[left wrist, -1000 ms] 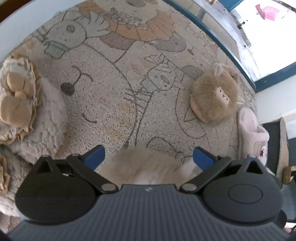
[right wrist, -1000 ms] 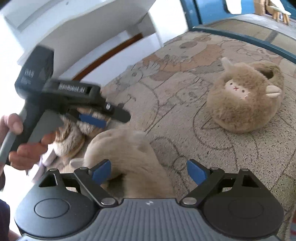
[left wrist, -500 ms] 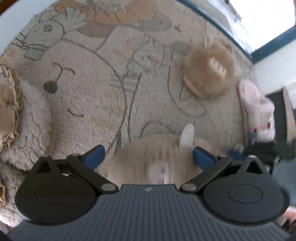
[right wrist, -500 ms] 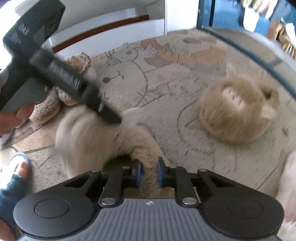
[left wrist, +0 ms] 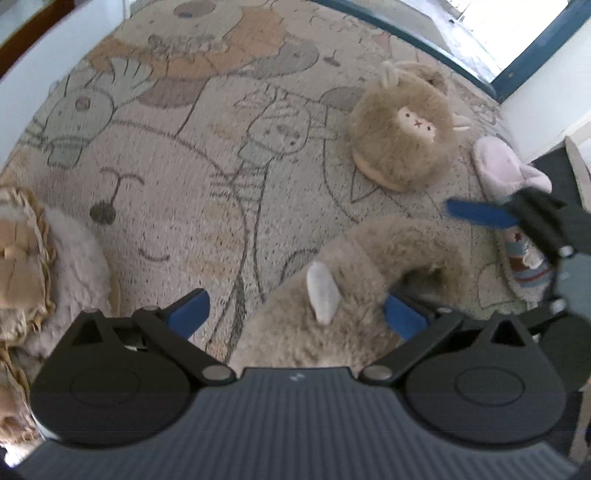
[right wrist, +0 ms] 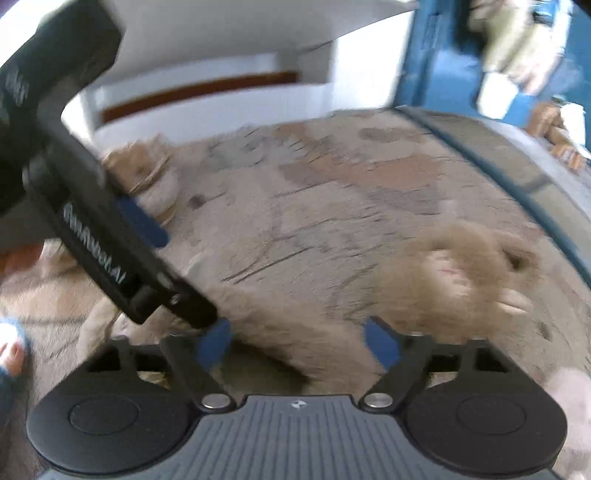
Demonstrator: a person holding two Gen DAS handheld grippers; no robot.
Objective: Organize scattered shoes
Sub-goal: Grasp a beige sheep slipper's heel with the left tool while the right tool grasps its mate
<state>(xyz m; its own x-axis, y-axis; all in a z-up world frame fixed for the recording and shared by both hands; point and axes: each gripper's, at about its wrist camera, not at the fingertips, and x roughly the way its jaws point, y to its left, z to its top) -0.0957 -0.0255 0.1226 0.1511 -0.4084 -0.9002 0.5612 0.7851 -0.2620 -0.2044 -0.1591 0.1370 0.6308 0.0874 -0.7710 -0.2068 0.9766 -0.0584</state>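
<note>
Under me: a beige rug (left wrist: 207, 177) printed with line-drawn cartoon animals, edged by a dark blue border (left wrist: 406, 35). Beyond my rug, white furniture panels (right wrist: 207, 110) with a brown strip (right wrist: 199, 94), a blue door frame (right wrist: 424, 55), and bright daylight (left wrist: 517, 22) at upper right.

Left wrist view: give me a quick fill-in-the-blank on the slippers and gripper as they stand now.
1. The left gripper is ___, with the near tan slipper between its fingers.
2. Just right of the far tan slipper lies a slipper whose colour is ___.
3. All the slippers lie on a ___ printed with cartoon drawings.

Missing words: open; pink; rug.
</note>
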